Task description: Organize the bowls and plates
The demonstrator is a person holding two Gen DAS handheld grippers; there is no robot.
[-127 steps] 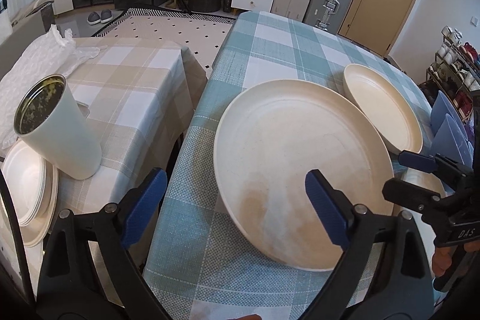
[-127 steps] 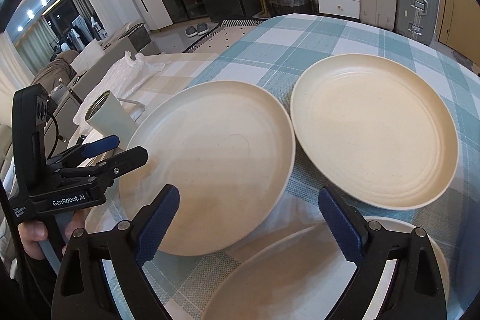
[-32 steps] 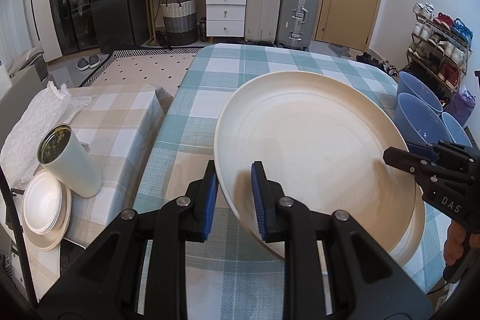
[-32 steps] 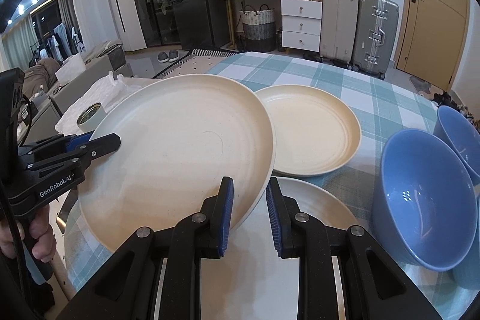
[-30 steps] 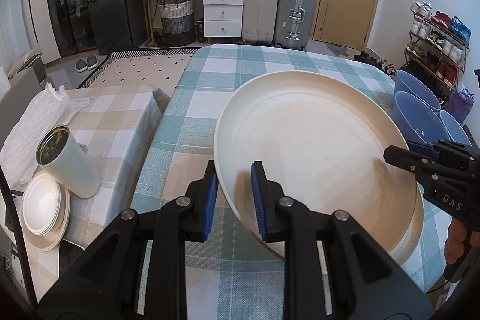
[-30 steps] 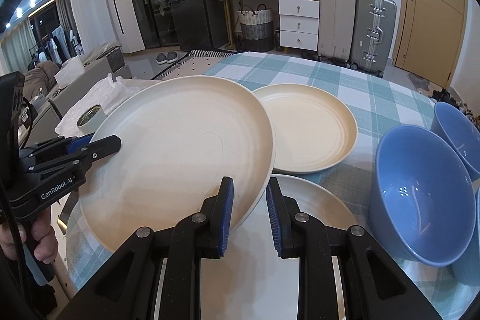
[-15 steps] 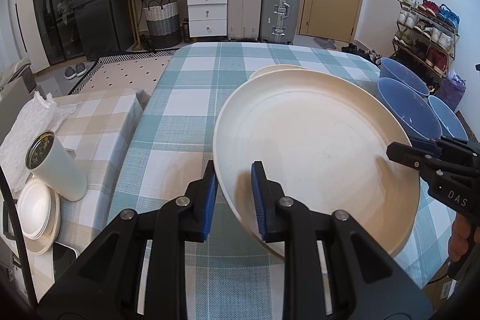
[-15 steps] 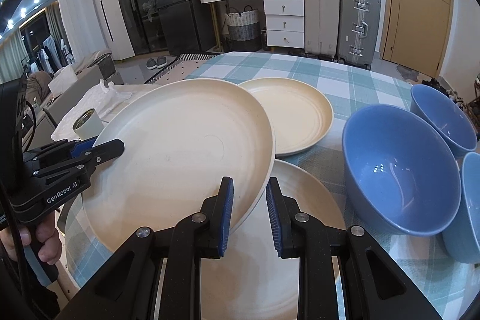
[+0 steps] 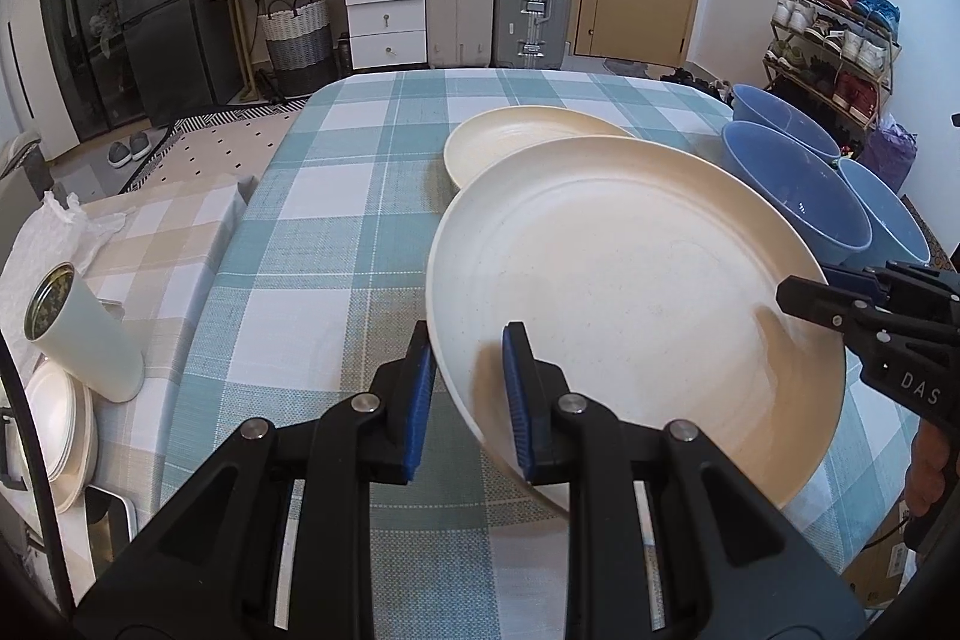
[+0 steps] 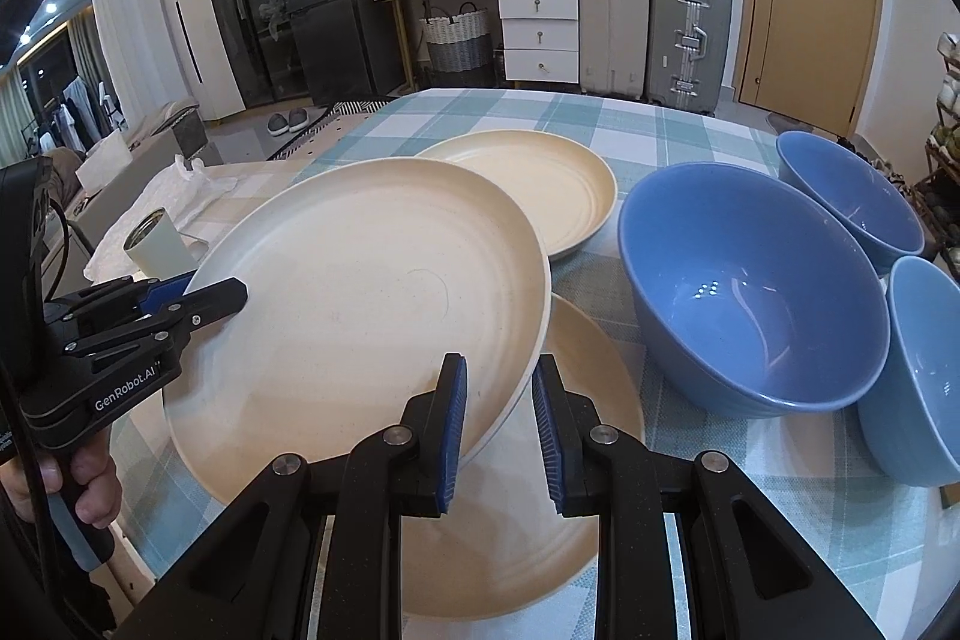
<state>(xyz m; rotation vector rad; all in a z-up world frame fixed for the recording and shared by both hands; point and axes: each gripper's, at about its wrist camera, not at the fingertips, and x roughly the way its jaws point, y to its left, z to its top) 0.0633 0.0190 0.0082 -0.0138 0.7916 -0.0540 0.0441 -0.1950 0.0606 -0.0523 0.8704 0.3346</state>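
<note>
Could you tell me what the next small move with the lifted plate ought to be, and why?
Probably carry it a little further right and lower it onto the plate on the table. Both the left gripper and right gripper clamp opposite rims of the lifted plate, which already overlaps that plate.

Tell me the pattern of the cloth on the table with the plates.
The tablecloth is a teal-and-white check, clearest in the left wrist view.
</note>
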